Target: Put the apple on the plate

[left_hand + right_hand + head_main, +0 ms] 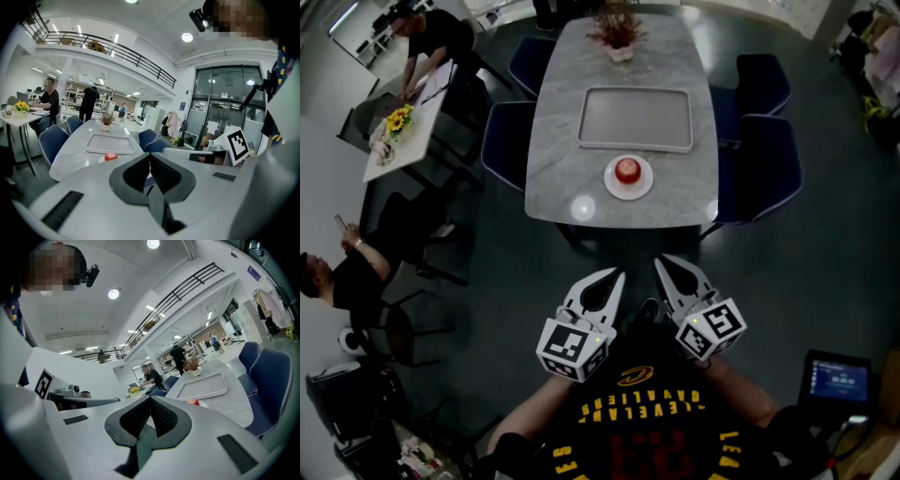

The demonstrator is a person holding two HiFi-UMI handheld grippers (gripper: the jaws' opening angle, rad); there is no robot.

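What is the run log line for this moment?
apple: on plate | left gripper: shut, empty | right gripper: shut, empty

Operator wears a black jersey [649, 412] with yellow and red lettering. The left gripper [605, 281] and right gripper [675, 274] have white shells and dark ribbed pads [164, 171]. Each carries a cube [572, 345] with black square markers.

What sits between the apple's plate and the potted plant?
Only the grey tray, empty, flat on the table; clearest in the head view.
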